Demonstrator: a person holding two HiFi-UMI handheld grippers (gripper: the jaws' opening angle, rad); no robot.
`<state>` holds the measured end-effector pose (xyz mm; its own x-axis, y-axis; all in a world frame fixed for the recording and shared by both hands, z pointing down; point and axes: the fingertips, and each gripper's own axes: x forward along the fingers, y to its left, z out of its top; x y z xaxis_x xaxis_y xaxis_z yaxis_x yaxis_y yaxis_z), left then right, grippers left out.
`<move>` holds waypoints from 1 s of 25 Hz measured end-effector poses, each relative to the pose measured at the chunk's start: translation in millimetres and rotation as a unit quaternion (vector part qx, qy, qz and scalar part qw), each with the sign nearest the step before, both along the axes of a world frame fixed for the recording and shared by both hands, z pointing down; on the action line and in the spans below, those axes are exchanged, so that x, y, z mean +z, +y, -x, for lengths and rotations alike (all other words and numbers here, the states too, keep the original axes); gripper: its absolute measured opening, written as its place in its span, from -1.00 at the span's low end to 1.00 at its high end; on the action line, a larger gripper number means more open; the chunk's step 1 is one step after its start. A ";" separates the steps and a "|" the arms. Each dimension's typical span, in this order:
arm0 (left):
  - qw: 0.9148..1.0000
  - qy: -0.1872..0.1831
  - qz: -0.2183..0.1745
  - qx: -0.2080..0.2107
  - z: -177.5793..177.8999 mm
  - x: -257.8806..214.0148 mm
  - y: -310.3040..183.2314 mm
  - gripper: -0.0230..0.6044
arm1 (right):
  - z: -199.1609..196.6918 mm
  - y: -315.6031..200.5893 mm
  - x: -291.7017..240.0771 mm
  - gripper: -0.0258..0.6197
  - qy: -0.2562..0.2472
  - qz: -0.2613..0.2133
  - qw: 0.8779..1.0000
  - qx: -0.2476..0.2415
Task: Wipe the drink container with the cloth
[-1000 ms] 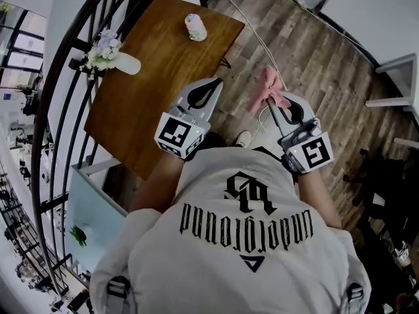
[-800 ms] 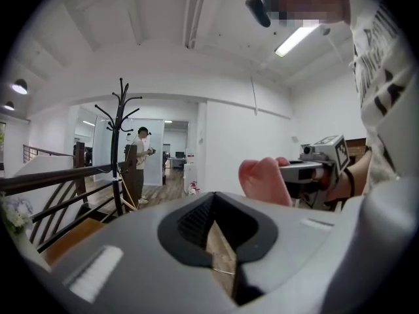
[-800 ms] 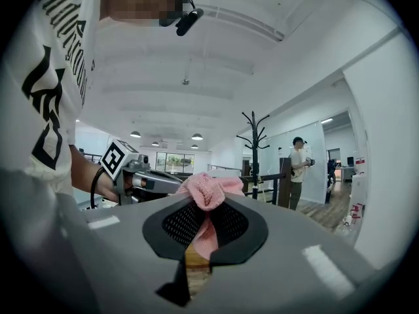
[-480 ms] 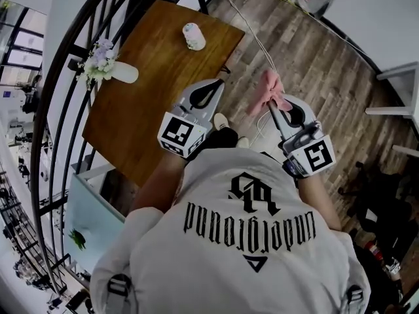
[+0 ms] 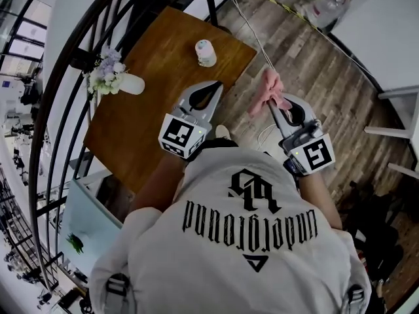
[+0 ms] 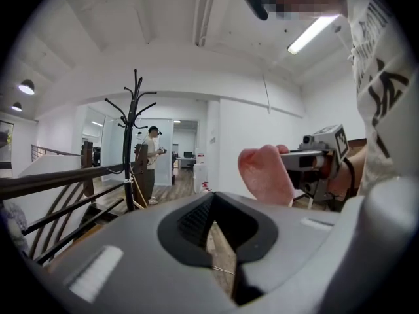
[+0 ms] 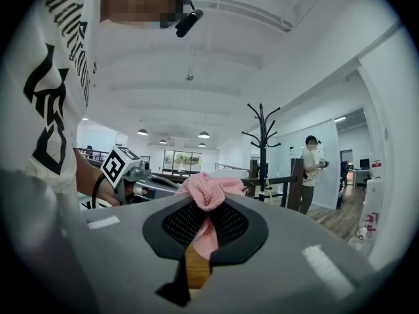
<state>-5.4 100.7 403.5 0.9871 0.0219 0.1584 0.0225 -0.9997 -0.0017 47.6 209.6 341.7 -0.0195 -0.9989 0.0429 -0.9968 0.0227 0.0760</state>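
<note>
Left tool (image 5: 214, 84) closed, with nothing between the jaws, held over the near side of the wooden desk (image 5: 150, 116). Right tool (image 5: 270, 103) clamped on pink cloth (image 5: 270, 86), with the bunched cloth sticking out past the tips, over the plank floor (image 5: 314, 77) beside the desk. Drink container (image 5: 205, 52) upright near the far desk edge, apart from both tools. Vase (image 5: 129, 84) with flowers at the desk's left edge.

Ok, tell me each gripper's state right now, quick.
Left gripper: closed, nothing between its jaws.
Right gripper: closed on the pink cloth.
</note>
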 end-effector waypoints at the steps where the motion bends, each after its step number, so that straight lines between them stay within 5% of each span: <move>1: 1.000 0.000 -0.001 -0.003 -0.3 0.4 -9.2 -0.77 | -1.9 -10.4 0.1 -0.84 0.000 0.001 1.000 -0.003; 12: 1.000 0.000 -0.005 -0.016 6.8 -2.0 -71.6 -0.77 | -4.7 -105.4 7.8 -0.84 0.016 0.010 0.999 -0.038; 25: 0.995 0.016 0.007 -0.099 -12.4 1.4 -130.3 -0.77 | -38.7 -181.6 25.2 -0.84 0.008 0.036 0.992 -0.119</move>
<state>7.0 -29.6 404.9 0.9768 -0.1720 0.1273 -0.1752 -0.9844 0.0147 86.3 28.0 366.9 -0.2534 -0.9603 0.1170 -0.9613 0.2635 0.0803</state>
